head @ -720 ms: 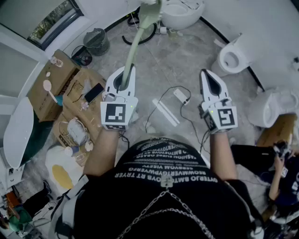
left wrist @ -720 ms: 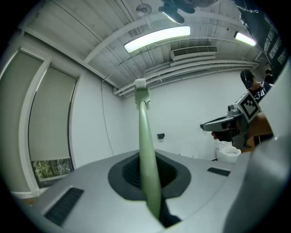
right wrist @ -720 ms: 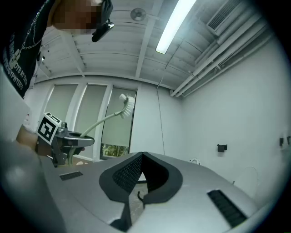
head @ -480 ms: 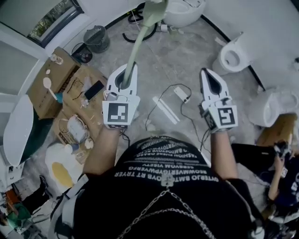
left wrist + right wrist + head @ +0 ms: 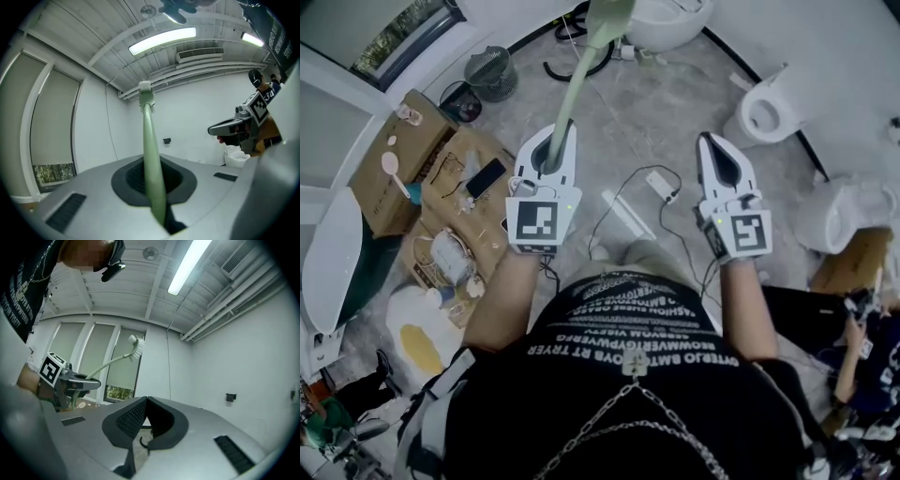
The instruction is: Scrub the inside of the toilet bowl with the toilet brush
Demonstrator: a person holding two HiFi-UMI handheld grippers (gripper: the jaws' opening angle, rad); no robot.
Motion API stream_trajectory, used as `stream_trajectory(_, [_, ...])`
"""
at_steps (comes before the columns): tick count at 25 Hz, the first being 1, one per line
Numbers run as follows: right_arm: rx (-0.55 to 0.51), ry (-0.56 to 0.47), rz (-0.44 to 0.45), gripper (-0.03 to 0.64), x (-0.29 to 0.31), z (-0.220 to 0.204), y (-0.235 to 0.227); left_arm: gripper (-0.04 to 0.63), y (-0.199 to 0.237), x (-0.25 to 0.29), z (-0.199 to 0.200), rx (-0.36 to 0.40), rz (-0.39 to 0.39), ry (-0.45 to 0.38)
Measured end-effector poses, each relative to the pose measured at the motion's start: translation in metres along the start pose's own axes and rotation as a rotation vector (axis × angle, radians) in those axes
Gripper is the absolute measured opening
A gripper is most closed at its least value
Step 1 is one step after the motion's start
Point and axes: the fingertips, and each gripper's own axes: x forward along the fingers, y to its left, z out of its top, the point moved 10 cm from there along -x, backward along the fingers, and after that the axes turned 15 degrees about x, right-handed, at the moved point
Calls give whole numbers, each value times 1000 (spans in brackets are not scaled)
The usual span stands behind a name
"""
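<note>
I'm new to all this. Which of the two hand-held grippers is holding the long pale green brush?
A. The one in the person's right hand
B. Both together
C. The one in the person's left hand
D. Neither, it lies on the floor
C. The toilet brush has its green handle clamped between the jaws of the left gripper, bristles pointing up, while the right gripper holds nothing.

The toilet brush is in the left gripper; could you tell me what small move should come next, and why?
Probably step toward the toilet ahead and tip the brush down into its bowl: the left gripper is shut on it, but its head is up in the air.
</note>
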Motion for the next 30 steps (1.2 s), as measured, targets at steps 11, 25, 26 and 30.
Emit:
stream_trajectory(11, [3, 7, 16, 3, 38, -1, -21, 0, 19, 32, -10, 15, 36, 24])
stream_trajectory(25, [13, 20, 9, 3, 110, -1, -108, 0, 24, 137, -24, 2, 27, 71])
stream_trajectory(26, [15, 22, 8, 3, 115, -1, -116, 0, 25, 146, -25, -3, 27, 75])
stream_trajectory(30, [23, 41, 3, 3, 136, 1, -145, 0, 27, 181, -26, -23, 23, 84])
